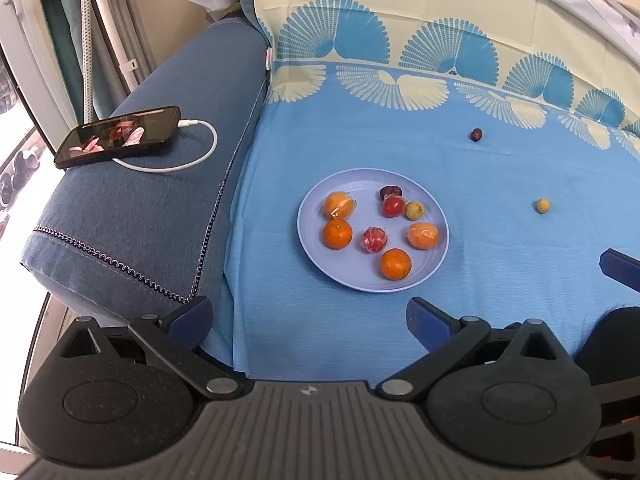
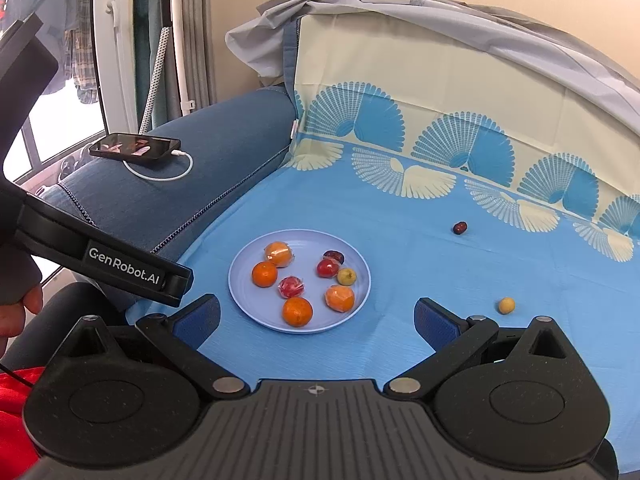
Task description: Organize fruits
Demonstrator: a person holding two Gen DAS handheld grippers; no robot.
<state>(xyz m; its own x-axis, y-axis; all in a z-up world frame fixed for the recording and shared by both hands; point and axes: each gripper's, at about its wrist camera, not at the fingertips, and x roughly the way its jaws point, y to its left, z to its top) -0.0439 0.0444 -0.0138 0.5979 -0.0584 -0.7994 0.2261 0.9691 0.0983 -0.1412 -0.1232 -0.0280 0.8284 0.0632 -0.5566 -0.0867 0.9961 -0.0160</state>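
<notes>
2 fruits off plate (image 2: 240, 292): date (image 2: 460, 227) at 1 o'clock, yellow one (image 2: 506, 305) at 3 | 8 plated, gathered there | left gripper (image 1: 308, 320) and right gripper (image 2: 316, 320) spread, empty, hovering near plate's 6, likely poised to fetch strays

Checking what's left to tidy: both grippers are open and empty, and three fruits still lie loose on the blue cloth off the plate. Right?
Not three, two: a dark red fruit and a small yellow fruit, as the right wrist view shows. The left gripper and right gripper are open and empty, short of the plate.

Smooth plastic plate (image 1: 424, 276), woven cloth (image 1: 500, 240)
</notes>
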